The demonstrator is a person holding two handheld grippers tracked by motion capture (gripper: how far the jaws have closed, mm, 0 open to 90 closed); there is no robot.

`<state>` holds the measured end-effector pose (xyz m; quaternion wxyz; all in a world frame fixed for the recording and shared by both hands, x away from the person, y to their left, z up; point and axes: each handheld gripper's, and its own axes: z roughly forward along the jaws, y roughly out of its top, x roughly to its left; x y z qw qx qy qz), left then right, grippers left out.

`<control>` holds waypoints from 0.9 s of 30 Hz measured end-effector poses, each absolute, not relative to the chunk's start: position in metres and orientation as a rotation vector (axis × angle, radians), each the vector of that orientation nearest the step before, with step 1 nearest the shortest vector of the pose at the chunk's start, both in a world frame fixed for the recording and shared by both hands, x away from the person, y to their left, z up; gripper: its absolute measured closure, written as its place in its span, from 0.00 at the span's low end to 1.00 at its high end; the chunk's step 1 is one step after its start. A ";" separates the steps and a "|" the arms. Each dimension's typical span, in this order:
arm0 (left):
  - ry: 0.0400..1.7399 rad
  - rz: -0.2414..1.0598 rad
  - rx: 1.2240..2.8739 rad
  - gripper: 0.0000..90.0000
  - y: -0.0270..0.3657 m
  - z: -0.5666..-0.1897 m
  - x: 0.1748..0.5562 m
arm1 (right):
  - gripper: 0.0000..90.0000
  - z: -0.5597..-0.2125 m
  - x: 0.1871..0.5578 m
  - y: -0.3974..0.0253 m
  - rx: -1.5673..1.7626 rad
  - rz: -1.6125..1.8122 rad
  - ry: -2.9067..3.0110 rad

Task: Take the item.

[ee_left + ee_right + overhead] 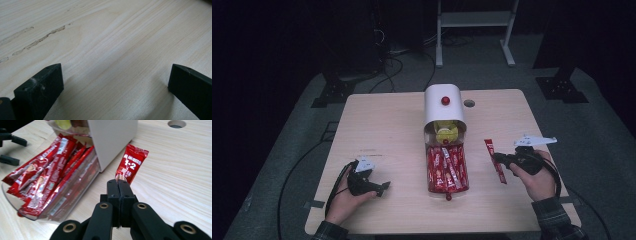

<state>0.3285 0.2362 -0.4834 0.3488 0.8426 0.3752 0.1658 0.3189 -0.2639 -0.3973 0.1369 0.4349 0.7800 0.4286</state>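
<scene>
A white box [442, 109] with a red knob stands at the table's middle, and its clear drawer [447, 170] is pulled out toward me, full of red sachets [47, 175]. One more red sachet [500, 174] lies to the right of the drawer. My right gripper [497, 157] is shut on this sachet [132, 161] at its near end, beside the white box [112, 140]. My left gripper [382, 187] rests on the table left of the drawer. Its jaws stand wide apart over bare wood [115, 70], with nothing between them.
Inside the box, above the drawer, sits a yellow item [446, 134]. A round cable hole [469, 103] is in the tabletop right of the box. Cables and a white stand's legs [474, 30] lie on the dark floor beyond the table.
</scene>
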 end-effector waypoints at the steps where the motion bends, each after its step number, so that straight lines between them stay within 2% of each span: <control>1: 0.973 0.430 2.184 0.00 0.236 -0.483 0.328 | 0.98 -0.398 0.320 -0.266 1.263 1.239 2.251; 27: 0.973 0.429 2.184 0.00 0.236 -0.483 0.328 | 0.98 -0.423 0.340 -0.295 1.371 1.145 2.187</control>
